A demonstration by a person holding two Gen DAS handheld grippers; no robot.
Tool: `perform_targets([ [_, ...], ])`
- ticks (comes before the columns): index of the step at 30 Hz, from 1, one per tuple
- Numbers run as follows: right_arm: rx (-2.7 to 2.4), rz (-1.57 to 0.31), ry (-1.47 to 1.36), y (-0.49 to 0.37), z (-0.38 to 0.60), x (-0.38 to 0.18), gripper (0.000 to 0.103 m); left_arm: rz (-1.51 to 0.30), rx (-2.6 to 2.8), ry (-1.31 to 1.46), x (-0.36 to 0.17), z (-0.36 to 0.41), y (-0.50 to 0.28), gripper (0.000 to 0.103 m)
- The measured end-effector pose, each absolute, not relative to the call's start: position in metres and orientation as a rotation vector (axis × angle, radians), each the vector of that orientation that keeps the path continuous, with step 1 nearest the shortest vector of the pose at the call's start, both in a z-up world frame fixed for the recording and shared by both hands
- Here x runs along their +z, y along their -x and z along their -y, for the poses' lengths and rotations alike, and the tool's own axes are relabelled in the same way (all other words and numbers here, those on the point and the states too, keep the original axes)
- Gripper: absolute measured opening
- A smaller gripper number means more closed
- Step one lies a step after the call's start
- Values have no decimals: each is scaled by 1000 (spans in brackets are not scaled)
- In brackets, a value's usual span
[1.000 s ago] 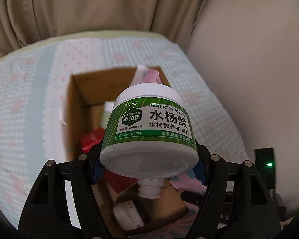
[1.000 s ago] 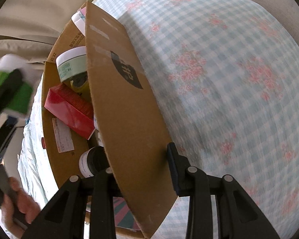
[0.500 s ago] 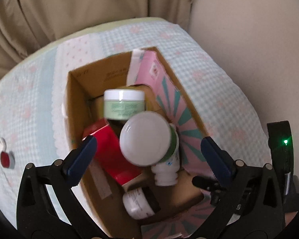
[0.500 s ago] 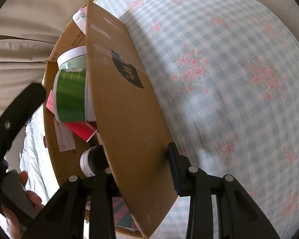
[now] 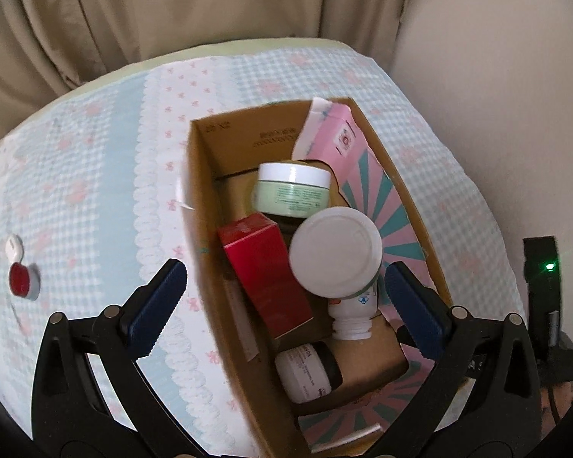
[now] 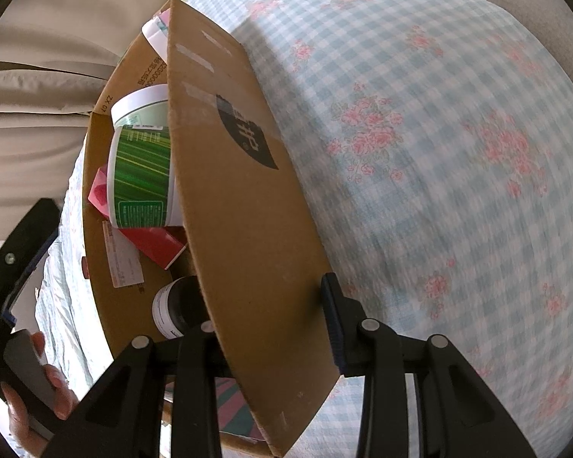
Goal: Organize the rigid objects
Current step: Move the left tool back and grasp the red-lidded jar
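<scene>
An open cardboard box [image 5: 202, 198] stands on the checked cloth. The green-labelled white jar [image 5: 335, 253] lies in it on a red carton [image 5: 265, 267]; it also shows in the right wrist view [image 6: 141, 175]. A pale green jar [image 5: 292, 191], a white bottle [image 5: 351, 315] and a dark-lidded jar [image 5: 309, 370] lie around it. My left gripper [image 5: 282, 297] is open and empty above the box. My right gripper [image 6: 265, 328] straddles the box's side wall [image 6: 240, 198] with its fingers on either side of the cardboard.
A pink and teal patterned flap [image 5: 378, 210] lines the box's right side. A small red-capped pot [image 5: 23, 280] and a white cap [image 5: 13, 248] lie on the cloth at the left. Curtains hang behind, and a wall is at the right.
My left gripper opened and let go of the green-labelled jar, which dropped into the box onto the red carton. The left gripper then drew back and up. The right gripper stayed on the box wall.
</scene>
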State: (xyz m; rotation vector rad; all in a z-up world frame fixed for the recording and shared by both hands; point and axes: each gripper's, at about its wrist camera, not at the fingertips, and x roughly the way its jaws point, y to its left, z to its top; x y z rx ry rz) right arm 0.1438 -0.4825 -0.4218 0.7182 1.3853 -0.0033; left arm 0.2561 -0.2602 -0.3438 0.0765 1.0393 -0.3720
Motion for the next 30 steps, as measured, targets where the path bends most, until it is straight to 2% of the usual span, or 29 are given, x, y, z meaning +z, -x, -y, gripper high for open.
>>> perform_targets([
  [8, -5, -1400, -718, -147, 482, -422, 32, -972, -313, -36, -278, 208, -244, 103],
  [15, 12, -1417, -695, -152, 482, -423, 32, -923, -167, 73, -255, 100, -254, 103],
  [22, 4, -1412, -697, -152, 480, -424, 32, -987, -63, 120, -300, -21, -266, 103],
  [30, -17, -1405, -719, -150, 481, -423, 32, -1028, -38, 86, -379, -100, -280, 103],
])
